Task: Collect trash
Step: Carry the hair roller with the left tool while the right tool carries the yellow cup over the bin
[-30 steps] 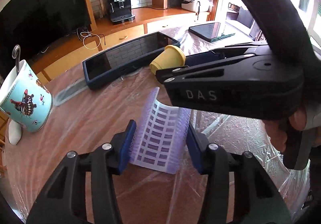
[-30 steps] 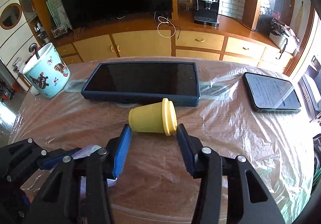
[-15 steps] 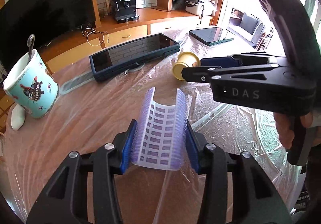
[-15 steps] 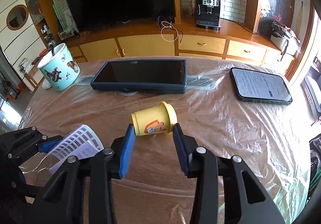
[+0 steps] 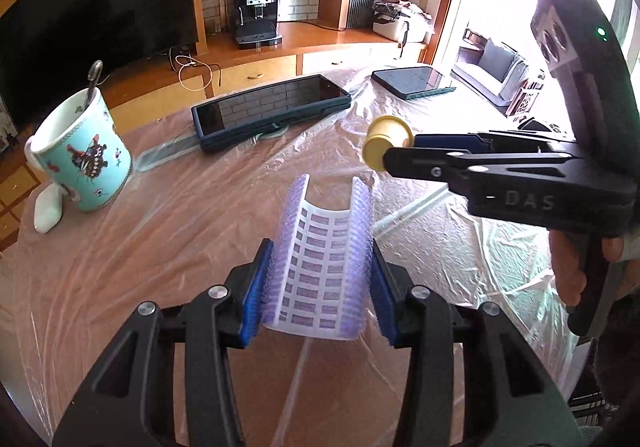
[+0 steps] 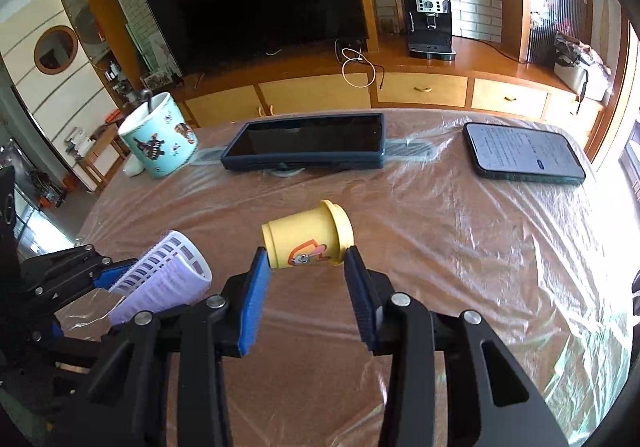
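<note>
**Both grippers gripping trash above the desk**

The left gripper (image 5: pixel 320 279) is pinching a curved white-and-purple plastic piece (image 5: pixel 320 267), its jaws pressing on both bristled edges. The right gripper (image 6: pixel 306 275) is clamping a small yellow cup (image 6: pixel 306 237) lying sideways between its jaws, lid toward the right jaw. Both items are being carried over the plastic-covered desk (image 6: pixel 460 247). Beyond the cup, a dark blue tablet (image 6: pixel 308 143) is lying flat; left of the tablet a turquoise mug (image 6: pixel 160 141) is standing, right of it a phone (image 6: pixel 520 155).
</note>
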The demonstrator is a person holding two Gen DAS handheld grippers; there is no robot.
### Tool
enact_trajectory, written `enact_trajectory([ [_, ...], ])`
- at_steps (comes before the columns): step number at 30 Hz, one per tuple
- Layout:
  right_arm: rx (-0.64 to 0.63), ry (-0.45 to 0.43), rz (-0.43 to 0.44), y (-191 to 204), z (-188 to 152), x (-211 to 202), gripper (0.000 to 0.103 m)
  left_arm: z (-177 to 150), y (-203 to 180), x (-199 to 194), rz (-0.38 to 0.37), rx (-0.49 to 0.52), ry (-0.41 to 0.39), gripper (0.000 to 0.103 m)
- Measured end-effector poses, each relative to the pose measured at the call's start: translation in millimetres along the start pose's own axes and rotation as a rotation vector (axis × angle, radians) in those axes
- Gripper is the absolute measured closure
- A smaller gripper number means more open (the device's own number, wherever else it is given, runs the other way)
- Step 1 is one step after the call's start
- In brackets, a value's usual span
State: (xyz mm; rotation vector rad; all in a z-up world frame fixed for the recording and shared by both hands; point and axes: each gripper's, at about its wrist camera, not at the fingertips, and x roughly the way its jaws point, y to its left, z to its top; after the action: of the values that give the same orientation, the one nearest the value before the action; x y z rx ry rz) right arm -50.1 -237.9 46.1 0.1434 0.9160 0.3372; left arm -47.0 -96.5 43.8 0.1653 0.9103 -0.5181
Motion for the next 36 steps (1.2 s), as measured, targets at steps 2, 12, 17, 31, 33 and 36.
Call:
enact_trajectory([
  [2,-0.001,-0.001,0.015,0.3,-6.5,-8.7,0.064,-4.0,-2.8,-4.9,-0.001,-0.003,-0.001,0.056],
  [12,-0.039,-0.002,0.074,7.6,-47.3,-51.6,0.064,-26.1,-17.7,-31.3,0.017,-0.008,0.004,0.056],
  [17,-0.048,-0.003,0.121,10.0,-73.5,-76.0,0.064,-43.8,-30.4,-53.0,0.013,-0.002,-0.019,0.056],
  [31,-0.091,-0.025,0.209,27.6,-132.0,-137.5,0.064,-91.4,-64.2,-111.0,-0.036,0.014,-0.078,0.056],
  [33,-0.095,-0.027,0.219,28.7,-137.9,-144.4,0.064,-97.4,-66.5,-116.9,-0.047,0.009,-0.082,0.056],
  [36,-0.103,-0.025,0.235,30.4,-147.8,-153.7,0.064,-106.5,-71.2,-125.0,-0.054,0.014,-0.084,0.056],
])
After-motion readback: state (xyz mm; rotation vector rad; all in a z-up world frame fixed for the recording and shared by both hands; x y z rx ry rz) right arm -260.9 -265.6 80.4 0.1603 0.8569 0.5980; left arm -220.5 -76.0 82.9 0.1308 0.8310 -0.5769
